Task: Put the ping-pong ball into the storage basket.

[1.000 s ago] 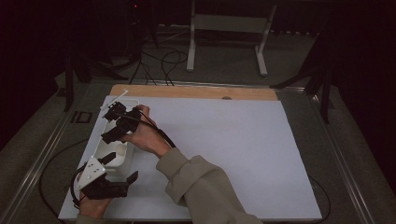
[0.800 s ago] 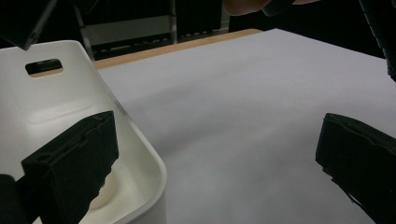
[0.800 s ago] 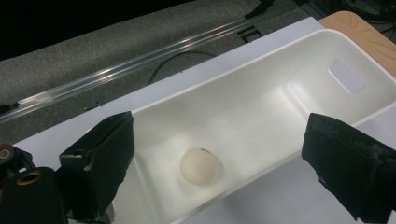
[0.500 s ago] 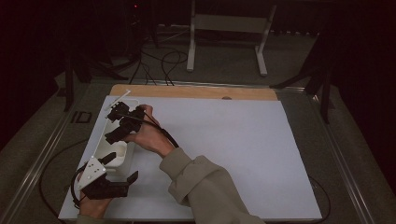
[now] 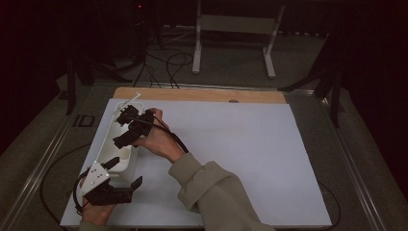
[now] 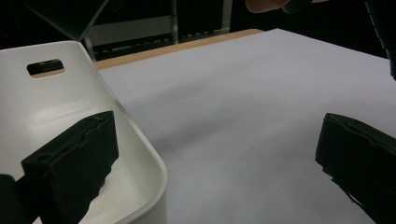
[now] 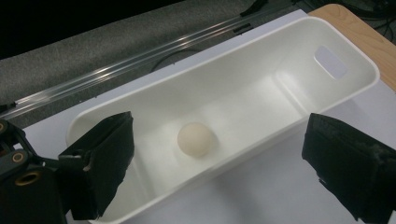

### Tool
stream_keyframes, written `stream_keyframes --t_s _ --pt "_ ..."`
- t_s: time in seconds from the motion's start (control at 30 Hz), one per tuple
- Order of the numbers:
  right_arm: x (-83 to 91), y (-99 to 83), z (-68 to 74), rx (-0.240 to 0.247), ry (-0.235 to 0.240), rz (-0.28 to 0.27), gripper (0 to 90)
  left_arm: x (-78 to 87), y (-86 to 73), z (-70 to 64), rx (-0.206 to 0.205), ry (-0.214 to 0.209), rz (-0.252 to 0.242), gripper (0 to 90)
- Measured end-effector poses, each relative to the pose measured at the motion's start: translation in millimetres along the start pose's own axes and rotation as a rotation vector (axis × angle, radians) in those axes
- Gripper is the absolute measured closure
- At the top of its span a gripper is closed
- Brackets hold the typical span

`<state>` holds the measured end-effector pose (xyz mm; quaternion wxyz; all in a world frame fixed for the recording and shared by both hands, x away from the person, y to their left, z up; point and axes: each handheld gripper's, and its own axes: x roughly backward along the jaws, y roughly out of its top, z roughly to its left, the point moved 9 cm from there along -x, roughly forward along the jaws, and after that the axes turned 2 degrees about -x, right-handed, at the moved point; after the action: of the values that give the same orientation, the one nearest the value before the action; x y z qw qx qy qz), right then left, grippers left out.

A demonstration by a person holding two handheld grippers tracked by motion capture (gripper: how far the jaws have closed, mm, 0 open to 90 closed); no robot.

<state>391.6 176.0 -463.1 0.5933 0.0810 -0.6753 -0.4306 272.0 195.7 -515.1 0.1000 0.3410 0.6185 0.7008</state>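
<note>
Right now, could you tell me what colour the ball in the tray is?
Cream ball, clearest in the right gripper view.

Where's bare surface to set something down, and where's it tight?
Free: the white sheet right of the sleeve, out to its right edge and up to the wooden strip. Tight: the left edge, where the white bin holds a ball, with the left tongs and right tongs open over it.

Left tool [image 6: 215,158] wide open, one jaw seemingly inside white bin [image 6: 140,140].
</note>
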Motion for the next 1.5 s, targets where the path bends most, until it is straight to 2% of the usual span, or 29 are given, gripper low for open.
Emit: stream_keyframes --t_s 0.13,0.53,0.67,0.97,1.1,1.5 --pt "1.7 -2.8 -3.0 -0.001 -0.003 0.001 8.9 -0.5 -0.4 -0.2 0.000 0.001 0.002 0.0" --pt "12.1 -20.6 -23.4 -0.034 -0.036 0.006 8.8 -0.2 -0.5 0.3 0.000 0.005 0.003 0.0" --pt "19.3 -28.9 -33.1 -0.050 -0.051 0.002 8.8 -0.6 -0.9 0.4 0.001 0.007 0.004 0.0" --pt "34.3 -40.8 -44.5 -0.073 -0.066 -0.019 9.0 -0.3 -1.3 1.0 0.004 0.009 0.004 0.0" --pt "39.2 -50.3 -49.4 -0.066 -0.082 -0.010 9.0 -0.2 -1.3 1.2 0.003 0.010 0.005 0.0" --pt "61.4 -76.4 -68.7 -0.115 -0.103 -0.031 9.6 -0.8 -1.1 0.9 0.004 0.010 0.004 0.0"
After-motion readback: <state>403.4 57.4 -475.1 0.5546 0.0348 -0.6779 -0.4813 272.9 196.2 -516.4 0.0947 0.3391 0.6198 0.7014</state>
